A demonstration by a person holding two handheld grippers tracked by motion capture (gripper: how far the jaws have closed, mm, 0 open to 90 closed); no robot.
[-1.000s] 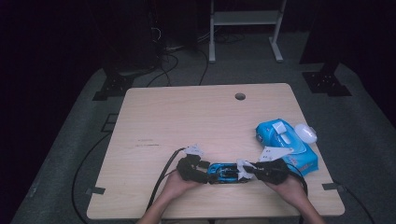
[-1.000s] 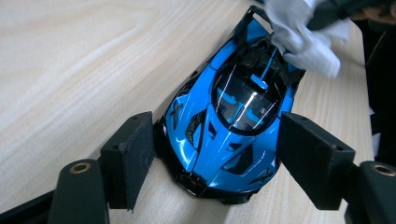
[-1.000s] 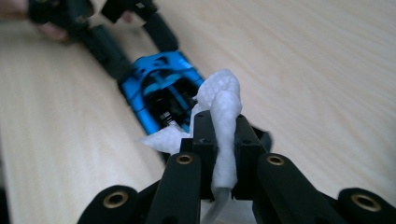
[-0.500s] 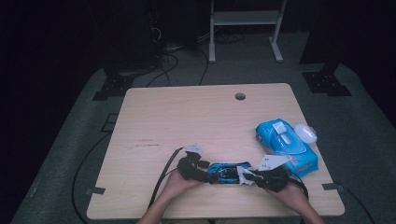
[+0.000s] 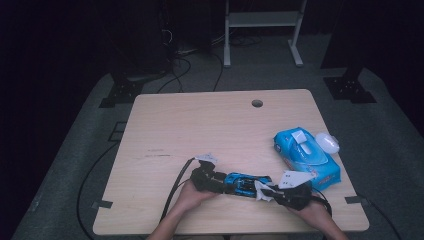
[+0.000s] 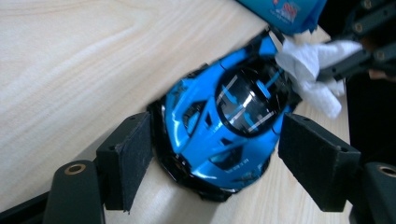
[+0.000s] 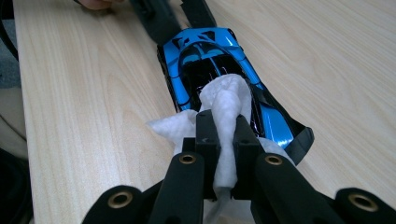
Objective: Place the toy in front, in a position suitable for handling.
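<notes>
Toy car (image 5: pixel 246 183) blue, on bench (image 5: pixel 210 130) near front edge, left tongs (image 6: pixel 212 154) clamped on its sides, right tongs (image 7: pixel 223 135) clamped on white wipe (image 7: pixel 224 109) on its roof, blue wipes pack (image 5: pixel 306 157) flap open.

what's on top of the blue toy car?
A white wipe held by the right hand-held gripper lies on the blue toy car's rear deck; the bodywork beneath it is covered.

room: dimly lit | floor (image 5: pixel 65 165): grey, cables (image 5: pixel 175 65) trailed across | white stand (image 5: pixel 262 22): placed behind wooden tabletop (image 5: pixel 200 125)
</notes>
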